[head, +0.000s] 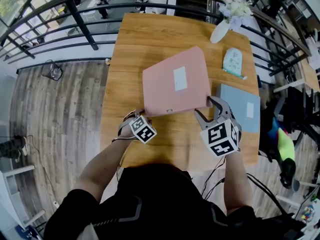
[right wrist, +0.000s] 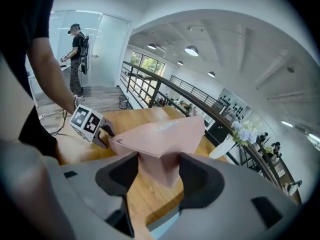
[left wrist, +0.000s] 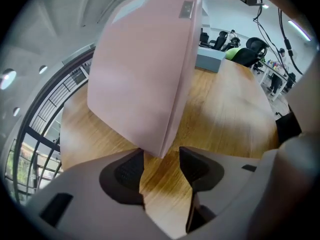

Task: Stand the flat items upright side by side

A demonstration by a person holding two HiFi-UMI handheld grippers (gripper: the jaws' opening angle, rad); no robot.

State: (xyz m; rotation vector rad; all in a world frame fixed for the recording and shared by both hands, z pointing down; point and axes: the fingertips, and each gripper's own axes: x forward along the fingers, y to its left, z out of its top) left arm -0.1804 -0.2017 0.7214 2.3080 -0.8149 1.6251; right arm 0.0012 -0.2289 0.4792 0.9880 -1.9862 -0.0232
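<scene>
A pink folder point(head: 172, 81) with a white label is raised and tilted over the wooden table point(head: 135, 49). My two grippers hold it by its near corners. My left gripper point(head: 136, 115) is shut on the near left corner, whose tip sits between the pads point(left wrist: 161, 166) in the left gripper view, where the folder point(left wrist: 145, 69) rises steeply. At the near right corner my right gripper point(head: 207, 109) is shut, the folder point(right wrist: 160, 134) wedged between its jaws point(right wrist: 157, 169). A blue folder point(head: 240, 106) lies flat on the table to the right.
A white vase with flowers point(head: 222, 29) stands at the table's far right corner, with a small pale green pouch point(head: 232, 61) in front of it. A dark metal railing point(head: 60, 14) curves behind the table. A person stands far off in the right gripper view.
</scene>
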